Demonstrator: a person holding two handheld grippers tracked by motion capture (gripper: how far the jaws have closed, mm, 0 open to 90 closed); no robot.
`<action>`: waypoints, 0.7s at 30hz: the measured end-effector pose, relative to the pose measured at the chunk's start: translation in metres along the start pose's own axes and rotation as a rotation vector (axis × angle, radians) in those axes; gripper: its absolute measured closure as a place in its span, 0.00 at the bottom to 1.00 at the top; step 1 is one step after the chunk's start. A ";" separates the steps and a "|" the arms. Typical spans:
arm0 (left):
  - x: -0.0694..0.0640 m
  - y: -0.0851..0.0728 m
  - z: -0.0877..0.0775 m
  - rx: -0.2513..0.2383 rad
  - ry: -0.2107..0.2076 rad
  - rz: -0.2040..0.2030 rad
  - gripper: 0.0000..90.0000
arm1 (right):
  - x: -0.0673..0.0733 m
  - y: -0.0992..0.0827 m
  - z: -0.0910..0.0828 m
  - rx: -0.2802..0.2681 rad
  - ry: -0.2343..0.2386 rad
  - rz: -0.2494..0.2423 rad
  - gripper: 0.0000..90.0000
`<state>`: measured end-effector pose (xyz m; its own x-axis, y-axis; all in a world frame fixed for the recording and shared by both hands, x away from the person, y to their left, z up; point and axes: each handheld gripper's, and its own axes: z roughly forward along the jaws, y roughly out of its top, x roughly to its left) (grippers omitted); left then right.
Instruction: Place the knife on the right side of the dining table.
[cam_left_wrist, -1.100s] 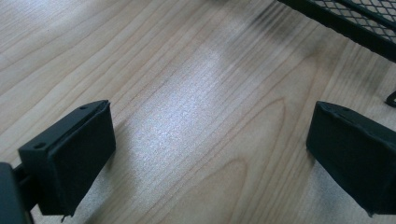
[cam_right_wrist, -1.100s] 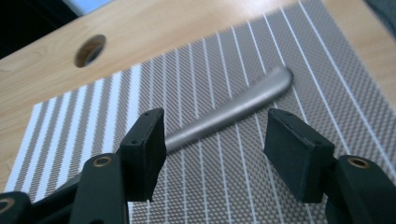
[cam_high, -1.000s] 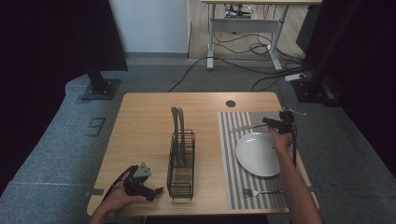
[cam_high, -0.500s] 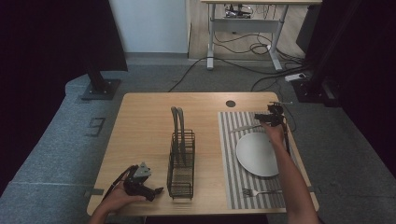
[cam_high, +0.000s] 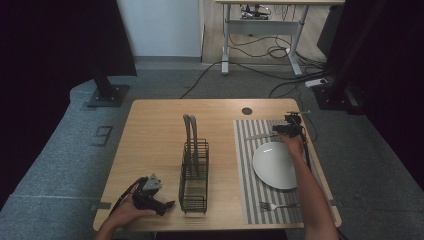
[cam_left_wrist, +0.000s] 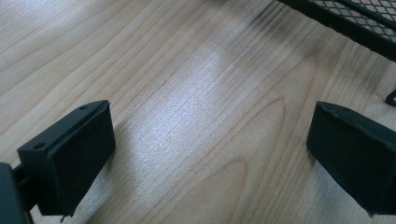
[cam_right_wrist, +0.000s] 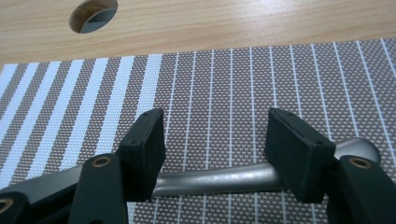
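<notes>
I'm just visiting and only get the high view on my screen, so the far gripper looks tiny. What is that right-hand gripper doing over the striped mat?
Observer: The right gripper is open, its jaws straddling a metal utensil handle that lies on the striped placemat.
Operator: Is it gripping the handle?
Observer: No, in the right gripper view there is a gap between each pad and the handle.
Operator: And the left one, near the black rack?
Observer: The left gripper is open wide over bare wooden table, with nothing between its jaws.
</notes>
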<state>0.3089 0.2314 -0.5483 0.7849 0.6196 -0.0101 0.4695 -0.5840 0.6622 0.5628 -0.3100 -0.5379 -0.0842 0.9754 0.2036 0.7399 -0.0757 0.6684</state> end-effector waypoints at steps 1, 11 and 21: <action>0.000 0.000 0.000 0.000 0.000 0.000 0.01 | -0.001 0.000 0.000 0.001 0.004 0.008 0.41; 0.000 0.000 0.000 0.000 0.000 0.000 0.01 | 0.002 -0.001 -0.002 -0.001 0.003 0.023 0.37; 0.000 0.000 0.000 0.000 0.001 0.000 0.01 | 0.012 0.001 -0.024 -0.024 0.028 0.029 0.34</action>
<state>0.3087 0.2314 -0.5483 0.7845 0.6200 -0.0096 0.4697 -0.5840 0.6621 0.5461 -0.3030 -0.5178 -0.0816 0.9667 0.2426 0.7264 -0.1089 0.6786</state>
